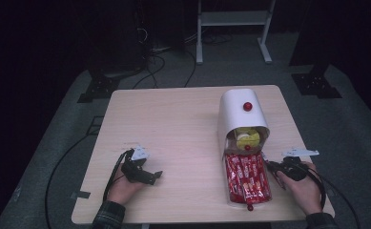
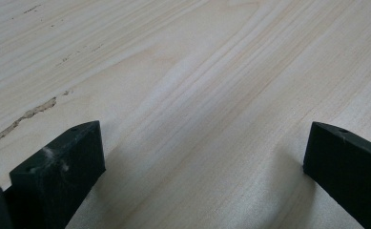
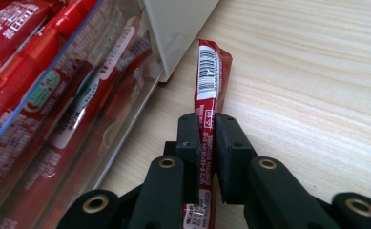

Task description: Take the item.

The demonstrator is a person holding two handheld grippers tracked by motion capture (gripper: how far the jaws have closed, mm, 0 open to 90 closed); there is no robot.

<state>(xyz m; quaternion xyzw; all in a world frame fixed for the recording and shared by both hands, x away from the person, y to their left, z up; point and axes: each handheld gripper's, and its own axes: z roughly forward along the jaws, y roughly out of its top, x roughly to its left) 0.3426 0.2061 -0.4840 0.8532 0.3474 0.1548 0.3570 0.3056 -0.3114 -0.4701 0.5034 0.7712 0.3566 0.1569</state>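
Note:
A slim red snack packet (image 3: 212,71) with a white barcode label lies along the tabletop, and my right gripper (image 3: 207,128) is shut on its near part. The packet's far end rests by the corner of the white container (image 3: 178,28). To its left stands a clear drawer (image 3: 85,90) packed with several red packets. From above, the right gripper (image 1: 272,166) sits just right of that drawer (image 1: 264,198), near the front right of the table. My left gripper (image 1: 150,176) rests at the front left, jaws open (image 2: 204,148) over bare wood with nothing between them.
The white rounded container (image 1: 240,112) has a red knob (image 1: 247,106) on top and yellow items (image 1: 246,137) in its open front. A red knob (image 1: 250,207) marks the drawer's near end. The light wooden table (image 1: 173,124) ends close in front of both hands.

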